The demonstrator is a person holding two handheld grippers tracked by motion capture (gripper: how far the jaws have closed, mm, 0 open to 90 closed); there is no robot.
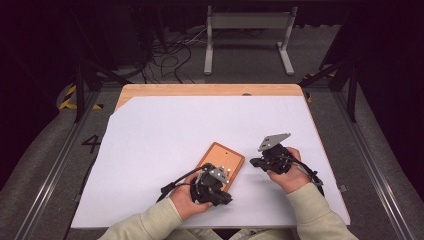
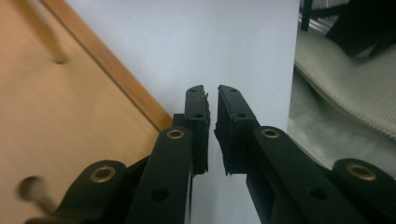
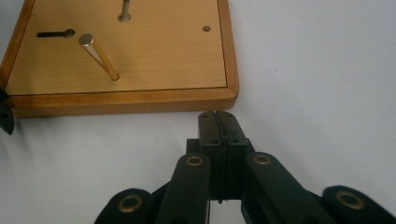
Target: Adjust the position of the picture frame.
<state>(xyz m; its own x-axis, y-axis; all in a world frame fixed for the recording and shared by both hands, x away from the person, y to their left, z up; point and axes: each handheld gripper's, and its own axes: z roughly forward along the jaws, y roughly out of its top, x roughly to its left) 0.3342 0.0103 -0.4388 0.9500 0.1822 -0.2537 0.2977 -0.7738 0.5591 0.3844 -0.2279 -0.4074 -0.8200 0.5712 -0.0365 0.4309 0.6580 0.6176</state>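
A flat wooden board [image 1: 222,157] lies on the white sheet [image 1: 190,125] between my two grippers. In the right gripper view the board [image 3: 154,56] carries a brass peg [image 3: 99,57], a second peg [image 3: 125,9] at the top edge, a slot [image 3: 56,33] and a small hole [image 3: 206,29]. My right gripper [image 3: 218,114] is shut with nothing between its pads, its tips just short of the board's near edge; it sits right of the board [image 1: 254,161]. My left gripper [image 2: 212,91] shows a narrow gap with nothing in it, beside the board's corner [image 2: 56,116], over its near end [image 1: 225,199].
The sheet covers a wooden table [image 1: 210,90], leaving bare wood at the far edge. A metal stand [image 1: 247,30] and loose cables [image 1: 170,55] are on the floor beyond. The sheet's near edge and a light sleeve [image 2: 355,93] lie close to the left gripper.
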